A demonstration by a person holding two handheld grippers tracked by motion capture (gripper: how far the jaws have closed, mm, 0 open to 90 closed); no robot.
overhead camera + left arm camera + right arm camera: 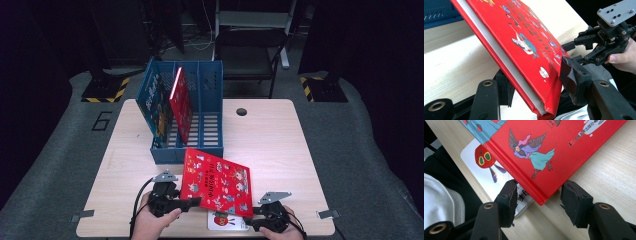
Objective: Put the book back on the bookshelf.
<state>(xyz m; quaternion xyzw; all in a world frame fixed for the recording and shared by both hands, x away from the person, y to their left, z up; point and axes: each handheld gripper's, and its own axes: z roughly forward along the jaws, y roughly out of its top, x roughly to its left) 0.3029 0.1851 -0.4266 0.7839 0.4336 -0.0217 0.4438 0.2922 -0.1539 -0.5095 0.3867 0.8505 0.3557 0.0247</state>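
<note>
fingers (571, 75) of left gripper (172, 200) clamp red book (215, 181), tilted at counter (280, 145) near edge; right gripper (537, 202) released around its corner. step: lifting; next, into blue rack (187, 117).

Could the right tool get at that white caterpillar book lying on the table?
Probably not yet: the red book, gripped by the left tool, lies over most of the white book; the right tool straddles the red book's corner.

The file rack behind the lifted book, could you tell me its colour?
Blue file rack; high view.

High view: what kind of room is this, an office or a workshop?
Probably a recording lab: a lone wooden table ringed by dark curtains, hazard-striped stand bases and loose cables on the floor behind.
</note>
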